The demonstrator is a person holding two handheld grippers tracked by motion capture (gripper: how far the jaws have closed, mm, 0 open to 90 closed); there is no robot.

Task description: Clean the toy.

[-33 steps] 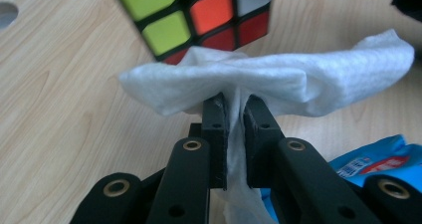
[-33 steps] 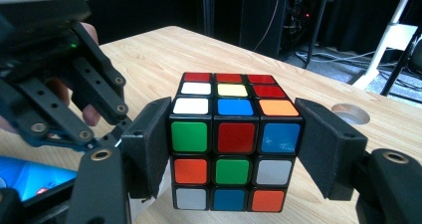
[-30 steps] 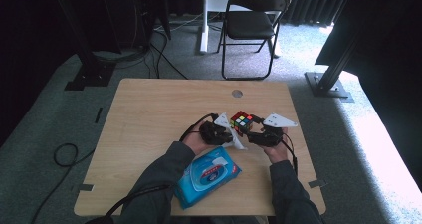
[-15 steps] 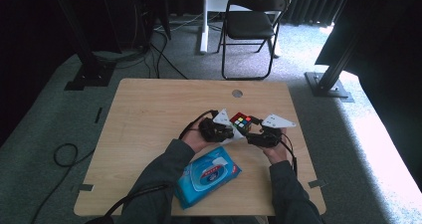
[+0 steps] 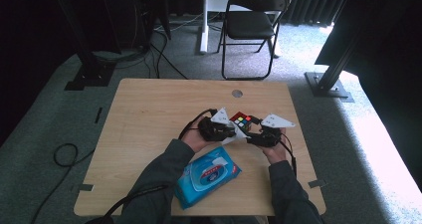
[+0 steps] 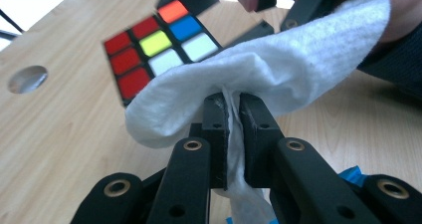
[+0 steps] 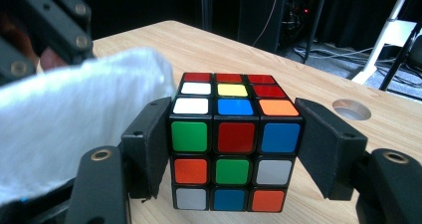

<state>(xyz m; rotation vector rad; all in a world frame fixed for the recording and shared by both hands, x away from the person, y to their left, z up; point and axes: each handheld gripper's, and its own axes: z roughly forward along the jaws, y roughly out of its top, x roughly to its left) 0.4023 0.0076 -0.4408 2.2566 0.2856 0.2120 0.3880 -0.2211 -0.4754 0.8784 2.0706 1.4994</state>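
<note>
— Wipes pack nearest us; beyond it, what do we hold?
— Our left gripper pinches a white wipe; our right gripper clamps the cube just above the table, immediately right of the wipe.

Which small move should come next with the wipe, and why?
Probably slide the left claw so the white wipe rubs across the cube. The right claw clamps the cube, and the wipe already lies against its edge.
</note>
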